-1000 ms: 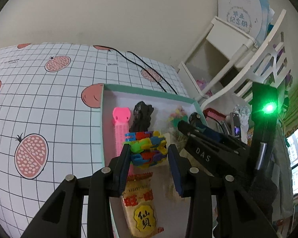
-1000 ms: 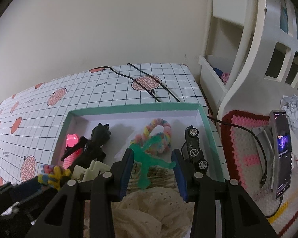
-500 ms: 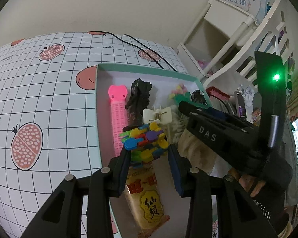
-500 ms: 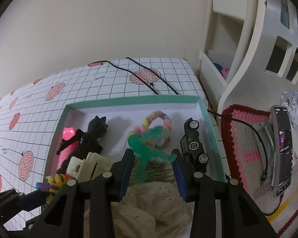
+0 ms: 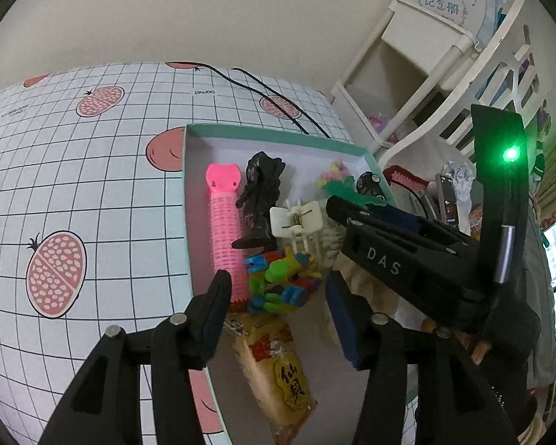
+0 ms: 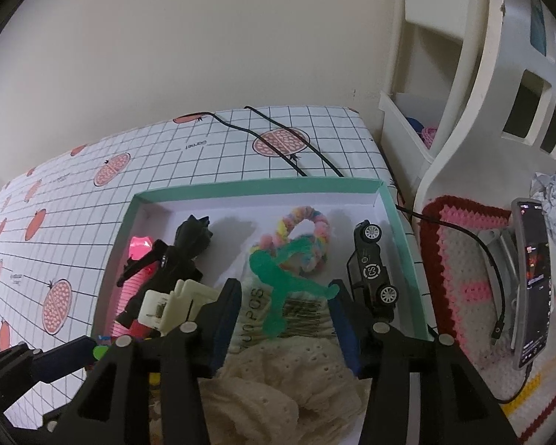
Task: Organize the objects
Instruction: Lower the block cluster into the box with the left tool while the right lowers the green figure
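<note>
Toys fill a shallow teal-rimmed tray (image 5: 278, 132) on a grid-print cloth (image 5: 92, 193) dotted with pomegranates. The left gripper (image 5: 278, 296) hovers over the tray's near end, jaws apart and holding nothing, with a bright chain of plastic blocks (image 5: 283, 283) lying between the tips on the tray floor, its long axis running roughly across the tray from the pink roller toward the lace. Beside it a pink bristly hair roller (image 5: 226, 230) lies lengthwise along the left wall, its flat cap pointing to the far end. A glossy black figure (image 5: 259, 196) lies next to the roller, head toward the far wall, and a cream hair claw (image 5: 296, 218) sits at its feet. A crinkly yellow snack packet (image 5: 281, 367) lies at the near end. The right gripper (image 6: 283, 307) hangs above cream lace fabric (image 6: 278, 382), jaws likewise spread and empty. Past its tips lie a translucent green rubbery figure (image 6: 278, 278) over a packet of hairpins (image 6: 304, 317), a pastel fuzzy hair tie (image 6: 307, 230), and a black toy car (image 6: 372, 270) resting on its side along the right wall. A phone (image 6: 533, 282) stands propped on a crocheted mat (image 6: 467, 282) off to the right.
</note>
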